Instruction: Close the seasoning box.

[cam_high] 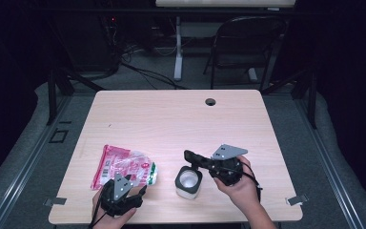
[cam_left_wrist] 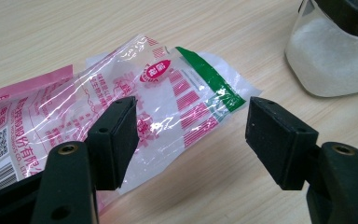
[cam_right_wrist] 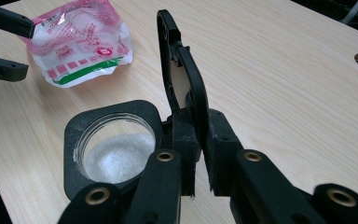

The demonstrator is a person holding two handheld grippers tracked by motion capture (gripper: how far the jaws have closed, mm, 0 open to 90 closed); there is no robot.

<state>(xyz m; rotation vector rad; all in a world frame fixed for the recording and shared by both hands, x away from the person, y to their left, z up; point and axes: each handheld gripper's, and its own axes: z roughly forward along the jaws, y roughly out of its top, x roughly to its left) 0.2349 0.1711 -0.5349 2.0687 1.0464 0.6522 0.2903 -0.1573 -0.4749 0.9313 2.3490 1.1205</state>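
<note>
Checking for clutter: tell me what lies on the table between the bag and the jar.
Nothing: in the high view the strip of table between the bag and the jar is bare wood. The left gripper view shows the same.

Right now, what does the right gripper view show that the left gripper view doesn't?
Right gripper view: the right gripper pinches the jar's black flip lid, raised upright, and you look down through the open mouth at the white grains inside.

Left gripper view: the left gripper with jaws open, one pad over the plastic bag, and the jar's clear side wall.

Both: the bag, the jar and the wooden table.
</note>
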